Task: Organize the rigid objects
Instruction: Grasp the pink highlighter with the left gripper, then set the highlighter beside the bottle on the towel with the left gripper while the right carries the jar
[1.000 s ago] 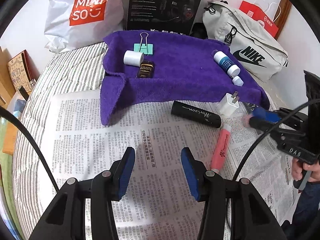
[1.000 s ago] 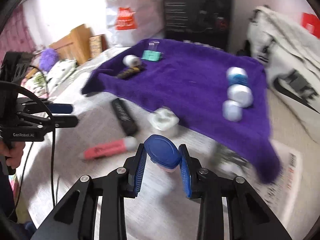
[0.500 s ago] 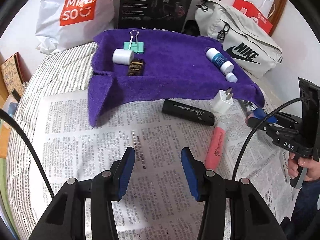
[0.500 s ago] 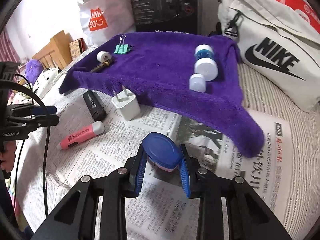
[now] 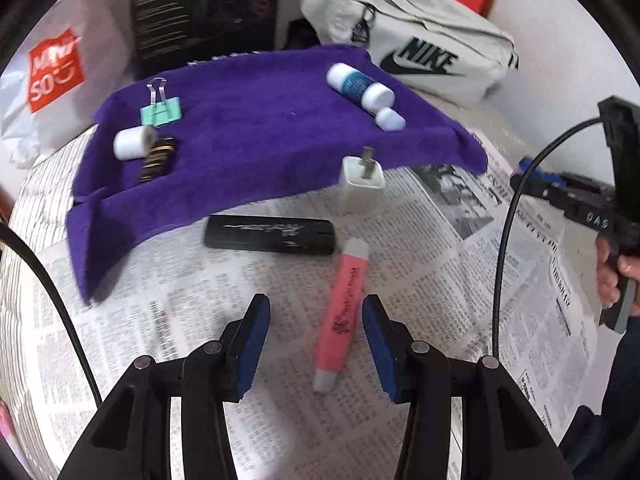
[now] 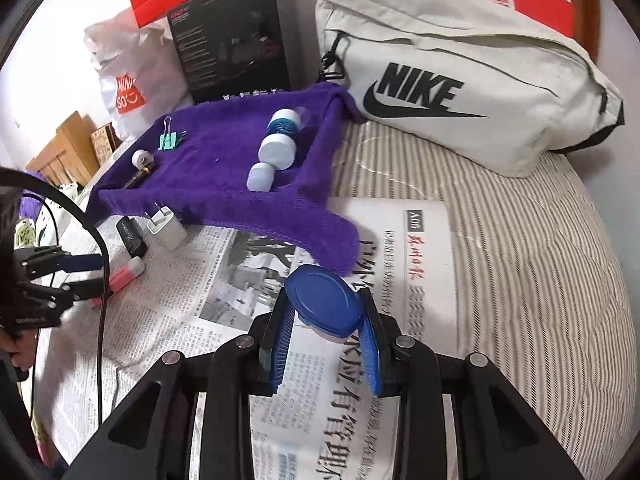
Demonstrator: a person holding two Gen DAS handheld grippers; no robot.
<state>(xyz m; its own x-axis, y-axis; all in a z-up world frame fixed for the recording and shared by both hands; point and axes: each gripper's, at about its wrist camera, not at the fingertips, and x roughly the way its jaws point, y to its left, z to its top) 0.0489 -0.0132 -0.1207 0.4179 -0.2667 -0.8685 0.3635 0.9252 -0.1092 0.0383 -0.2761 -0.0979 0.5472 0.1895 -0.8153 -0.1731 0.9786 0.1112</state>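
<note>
left gripper (image 5: 316,336) apart over pink tube (image 5: 343,312), right gripper (image 6: 326,330) clamped on blue cap (image 6: 324,303), near towel (image 6: 224,188) corner, bare newspaper (image 6: 416,264) ahead

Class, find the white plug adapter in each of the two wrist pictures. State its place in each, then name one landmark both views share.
Left wrist view: the white plug adapter stands right of centre on the newspaper, at the near edge of the purple towel, prongs up.
Right wrist view: the adapter sits at centre-left, below the towel's near-left edge, beside the black tube.
Shared landmark: the purple towel.
</note>
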